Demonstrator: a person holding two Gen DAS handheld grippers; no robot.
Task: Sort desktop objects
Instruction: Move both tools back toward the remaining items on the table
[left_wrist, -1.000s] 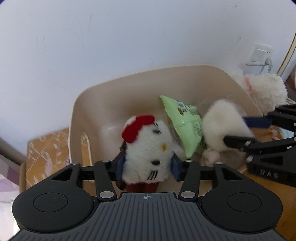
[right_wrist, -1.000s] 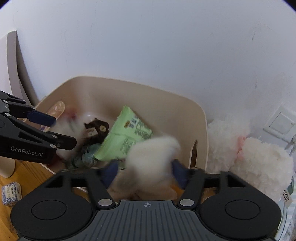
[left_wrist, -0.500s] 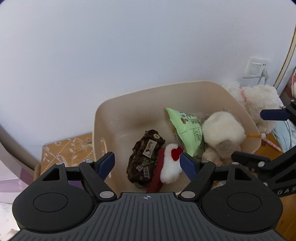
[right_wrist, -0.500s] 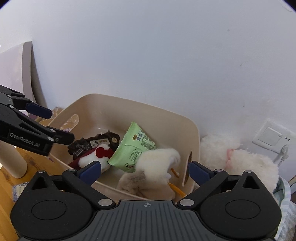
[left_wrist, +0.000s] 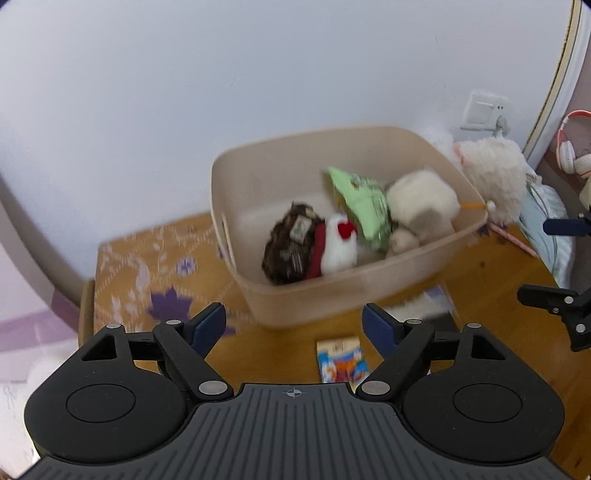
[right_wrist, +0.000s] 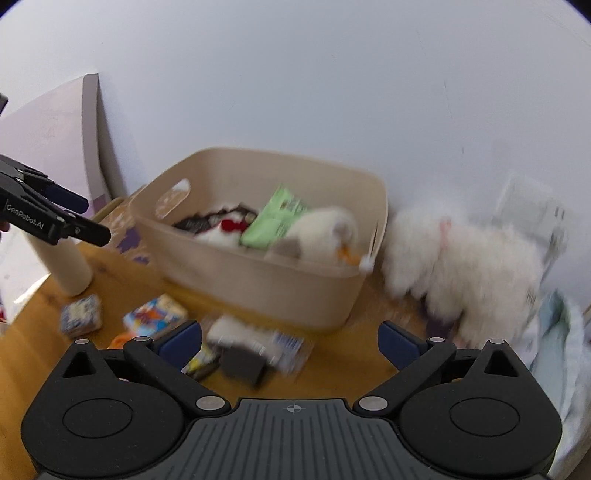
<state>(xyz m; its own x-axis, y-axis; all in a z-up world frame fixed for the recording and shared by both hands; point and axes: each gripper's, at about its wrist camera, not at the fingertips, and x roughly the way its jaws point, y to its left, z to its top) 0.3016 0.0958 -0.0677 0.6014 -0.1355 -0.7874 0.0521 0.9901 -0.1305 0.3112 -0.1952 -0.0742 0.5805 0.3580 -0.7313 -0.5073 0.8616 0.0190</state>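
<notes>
A beige bin (left_wrist: 332, 295) stands on the wooden table by the wall. In it lie a brown checked plush (left_wrist: 291, 243), a white cat plush with a red bow (left_wrist: 338, 247), a green snack bag (left_wrist: 364, 203) and a cream plush (left_wrist: 421, 199). My left gripper (left_wrist: 293, 325) hangs in front of the bin, its jaws opening with nothing between them. My right gripper (right_wrist: 290, 339) is open and empty, short of the bin's (right_wrist: 258, 288) near wall. The cream plush (right_wrist: 317, 232) rests against the bin's right end.
A big white fluffy plush (right_wrist: 461, 258) sits right of the bin. Loose packets (right_wrist: 155, 317) and a small box (right_wrist: 81, 314) lie on the table in front of the bin. A cream cup (right_wrist: 70, 269) stands at the left, beside a patterned box (left_wrist: 155, 266).
Both grippers opened and let their plush toys fall into the bin. Both have since drawn back from the bin and risen a little.
</notes>
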